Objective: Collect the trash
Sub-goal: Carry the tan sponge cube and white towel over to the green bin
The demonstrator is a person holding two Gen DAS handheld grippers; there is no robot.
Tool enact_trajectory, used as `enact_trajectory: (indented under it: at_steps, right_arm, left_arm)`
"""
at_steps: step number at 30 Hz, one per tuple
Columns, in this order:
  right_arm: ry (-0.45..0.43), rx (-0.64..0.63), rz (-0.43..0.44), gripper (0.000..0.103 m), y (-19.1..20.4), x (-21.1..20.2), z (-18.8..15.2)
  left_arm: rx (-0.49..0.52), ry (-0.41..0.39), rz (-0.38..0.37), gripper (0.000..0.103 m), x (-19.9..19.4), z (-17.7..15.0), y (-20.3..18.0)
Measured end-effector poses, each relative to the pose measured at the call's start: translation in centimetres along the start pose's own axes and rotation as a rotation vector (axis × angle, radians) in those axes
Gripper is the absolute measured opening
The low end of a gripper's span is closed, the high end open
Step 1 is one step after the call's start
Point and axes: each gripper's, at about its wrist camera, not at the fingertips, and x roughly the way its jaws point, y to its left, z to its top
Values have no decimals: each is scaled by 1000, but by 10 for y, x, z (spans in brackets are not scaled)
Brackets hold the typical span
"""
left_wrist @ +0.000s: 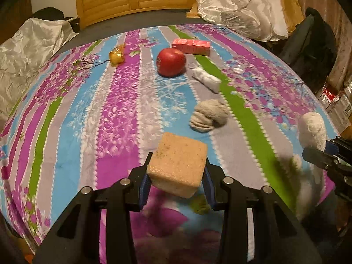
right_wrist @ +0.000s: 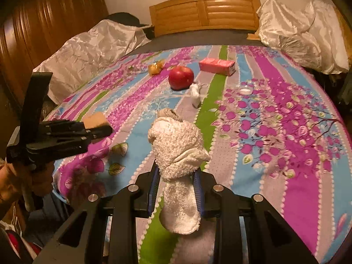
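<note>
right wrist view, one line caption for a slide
Right claw grips a white towel above the striped bedspread.

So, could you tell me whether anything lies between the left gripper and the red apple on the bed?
Nothing lies on the direct line to the red apple, only bare bedspread. But the left gripper is already shut on a sponge block. A beige bundle sits just right of that path.

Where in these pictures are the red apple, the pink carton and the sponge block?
red apple [left_wrist: 171,62], left wrist view, middle of its front skin.
pink carton [left_wrist: 191,46], left wrist view, middle of its long side.
sponge block [left_wrist: 178,165], left wrist view, its top face, between the fingers.
</note>
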Motion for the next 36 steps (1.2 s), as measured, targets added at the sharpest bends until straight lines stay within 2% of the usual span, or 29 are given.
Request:
enact_trajectory:
  at_steps: [4, 8, 14, 19, 27, 36]
  right_arm:
    - [-54, 39, -41, 30, -10, -33, 0]
    - [-100, 61, -111, 30, -24, -68, 2]
    - [-176, 98, -266, 30, -56, -140, 3]
    - [-212, 180, -386, 30, -94, -197, -6]
    - [-256, 362, -584, 30, -154, -288, -46]
    - [-285, 501, -749, 30, -196, -374, -105]
  left_arm:
    - [62, -40, 26, 38, -13, 9, -25]
    - [102, -86, 3, 38, -28, 28, -50]
    - [202, -169, -46, 38, -50, 54, -107]
    - [284, -226, -118, 38, -67, 69, -161]
    - [415, -284, -226, 38, -89, 79, -249]
    - [567, -301, -348, 38, -102, 74, -344]
